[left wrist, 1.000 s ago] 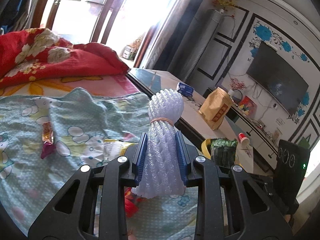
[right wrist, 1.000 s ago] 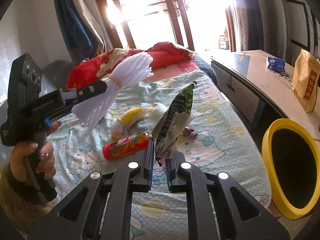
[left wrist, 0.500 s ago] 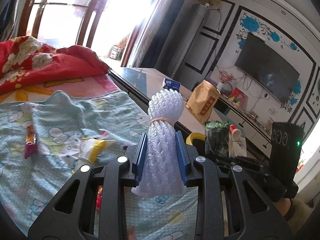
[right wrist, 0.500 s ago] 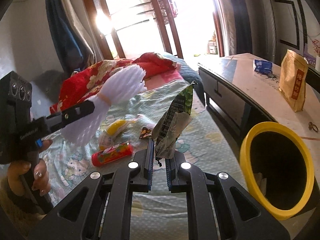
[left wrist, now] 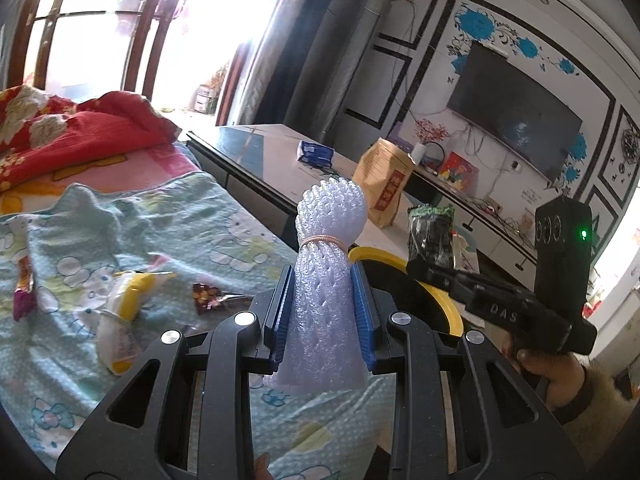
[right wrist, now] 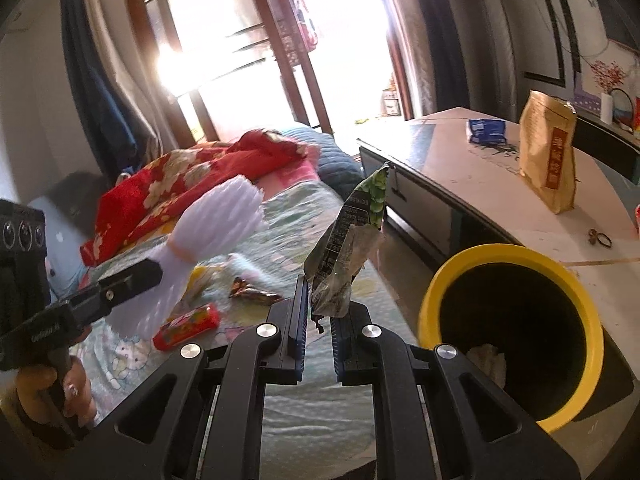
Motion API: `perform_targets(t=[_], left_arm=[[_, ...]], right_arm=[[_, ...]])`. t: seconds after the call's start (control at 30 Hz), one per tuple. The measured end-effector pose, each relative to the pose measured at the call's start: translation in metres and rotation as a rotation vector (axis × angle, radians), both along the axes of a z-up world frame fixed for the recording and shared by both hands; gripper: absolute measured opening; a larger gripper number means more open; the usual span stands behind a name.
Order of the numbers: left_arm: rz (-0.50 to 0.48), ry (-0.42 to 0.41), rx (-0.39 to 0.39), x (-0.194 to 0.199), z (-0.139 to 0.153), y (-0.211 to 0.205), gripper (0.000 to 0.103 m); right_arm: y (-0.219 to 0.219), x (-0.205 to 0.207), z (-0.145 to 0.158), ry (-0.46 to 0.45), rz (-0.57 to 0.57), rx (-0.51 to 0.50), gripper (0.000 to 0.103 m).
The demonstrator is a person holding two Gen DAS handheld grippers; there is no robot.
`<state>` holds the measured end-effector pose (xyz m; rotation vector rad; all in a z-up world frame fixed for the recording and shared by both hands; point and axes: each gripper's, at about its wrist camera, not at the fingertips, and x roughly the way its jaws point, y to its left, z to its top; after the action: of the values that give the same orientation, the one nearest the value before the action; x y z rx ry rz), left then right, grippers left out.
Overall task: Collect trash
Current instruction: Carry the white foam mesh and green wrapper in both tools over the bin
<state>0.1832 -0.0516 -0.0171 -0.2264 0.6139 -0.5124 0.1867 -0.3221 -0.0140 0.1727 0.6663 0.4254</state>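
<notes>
Sunlit window (right wrist: pixel 248 40), bed (left wrist: pixel 168 216), wall television (left wrist: pixel 516 112).

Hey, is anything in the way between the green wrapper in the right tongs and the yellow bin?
Nothing visible. The green wrapper is clamped in the right tongs, and the yellow bin stands open just to its right.

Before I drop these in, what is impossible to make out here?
- Yellow-rimmed black bin: its depth is dark in the right wrist view; only a pale scrap shows.
- Green crumpled snack wrapper: print too small.
- White foam net bundle: lower end hidden behind gripper.

Upright foam net (left wrist: pixel 328 280) and crumpled wrapper (right wrist: pixel 348 248), both held.
</notes>
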Motion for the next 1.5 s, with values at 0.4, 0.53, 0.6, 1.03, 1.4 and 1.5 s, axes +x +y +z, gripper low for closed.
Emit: perform_targets(t=[0.4, 0.53, 0.6, 1.03, 1.4, 1.5], left_arm=[[-0.069, 0.003, 0.034, 0.003, -0.006, -0.032, 0.022], [-0.087, 0.003, 0.04, 0.005, -0.007, -0.04, 0.022], [-0.099, 0.004, 0.044, 0.005, -0.008, -0.045, 0.022], [-0.176, 0.014, 0.071, 0.009, -0.015, -0.083, 0.022], [-0.239, 0.035, 0.088, 0.018, -0.026, -0.117, 0.022], [-0.26, 0.034, 0.098, 0.02, -0.027, -0.127, 0.022]], right_arm=[[-0.045, 0.001, -0.003, 0.0, -0.095, 0.025, 0.01], [-0.054, 0.001, -0.004, 0.003, -0.12, 0.028, 0.01], [-0.059, 0.002, -0.005, 0.006, -0.133, 0.033, 0.01], [-0.092, 0.006, -0.02, 0.037, -0.214, 0.045, 0.01], [-0.119, 0.004, -0.034, 0.061, -0.287, 0.052, 0.01], [-0.126, 0.004, -0.039, 0.07, -0.302, 0.057, 0.01]])
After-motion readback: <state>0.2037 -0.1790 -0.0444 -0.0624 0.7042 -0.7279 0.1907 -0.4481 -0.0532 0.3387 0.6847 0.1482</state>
